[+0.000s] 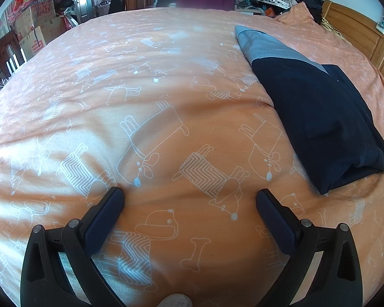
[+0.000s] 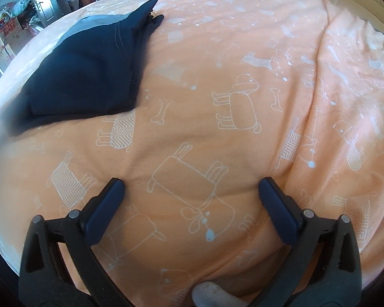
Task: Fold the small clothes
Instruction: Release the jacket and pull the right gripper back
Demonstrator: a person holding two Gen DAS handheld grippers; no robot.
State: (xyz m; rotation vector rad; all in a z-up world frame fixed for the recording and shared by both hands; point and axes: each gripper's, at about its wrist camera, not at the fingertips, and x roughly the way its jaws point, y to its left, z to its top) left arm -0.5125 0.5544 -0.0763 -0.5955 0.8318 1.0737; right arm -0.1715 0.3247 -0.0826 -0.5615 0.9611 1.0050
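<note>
Both claws, left (image 1: pixel 189 195) and right (image 2: pixel 191 186), gape wide over the bed (image 1: pixel 166 81), holding nothing. Only the left view shows the folded garment's (image 1: pixel 317 117) whole grey end and the headboard (image 1: pixel 358 35).

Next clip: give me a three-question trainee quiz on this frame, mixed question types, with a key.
1. True or false: the left tool grips the garment.
2. The garment is: A) spread flat B) folded C) hanging.
3. On which side of the right tool does the garment lie in the right wrist view?

Key: 1. False, both tools are open and empty over the quilt. 2. B. 3. Left, farther away.
</note>
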